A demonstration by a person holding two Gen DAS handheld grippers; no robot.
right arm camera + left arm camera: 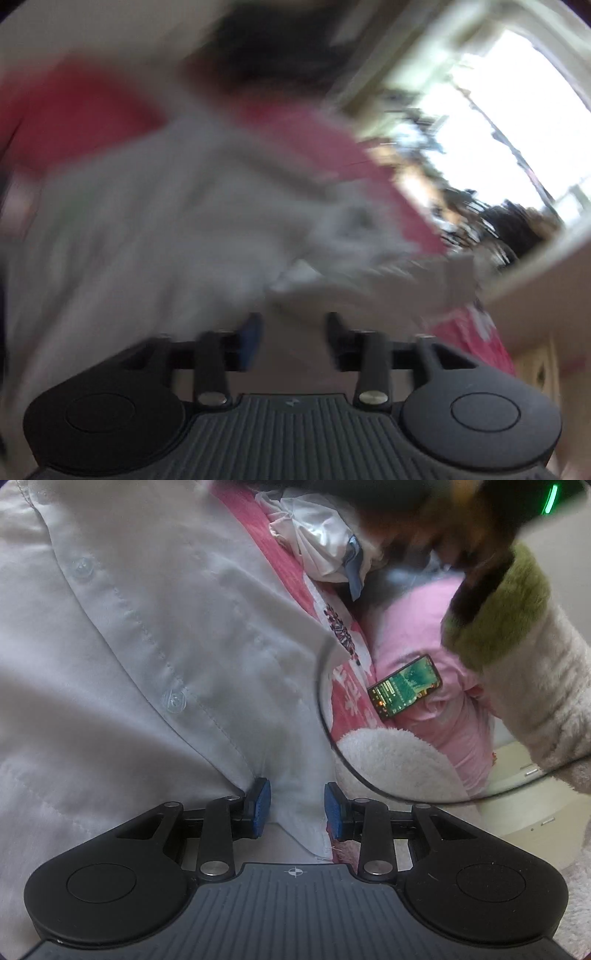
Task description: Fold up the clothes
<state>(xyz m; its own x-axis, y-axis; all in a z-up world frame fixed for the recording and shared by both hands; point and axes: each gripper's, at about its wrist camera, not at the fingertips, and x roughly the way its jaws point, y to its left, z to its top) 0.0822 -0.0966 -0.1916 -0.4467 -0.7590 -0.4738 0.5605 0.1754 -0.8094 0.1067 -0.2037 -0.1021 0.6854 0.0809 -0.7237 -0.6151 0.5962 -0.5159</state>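
Note:
A pale grey button-up shirt (147, 635) fills the left of the left wrist view, its button placket running diagonally. My left gripper (295, 808) holds the shirt's lower hem corner between its blue pads (259, 808), and creases run out from the left pad. The right wrist view is heavily blurred. In it the same pale shirt (147, 221) spreads over a red blanket (74, 118). My right gripper (293, 332) stands over the shirt with its jaws apart and nothing visibly between them. A fuzzy cream and green sleeve (517, 657) reaches in at the upper right.
A lit phone (404, 690) lies on pink cloth (450, 731). A crumpled white garment (317, 542) sits on the red blanket (277, 565) further back. A black cable (325, 709) loops over a white fluffy cloth (391, 764). A bright window (498, 110) shows at the right.

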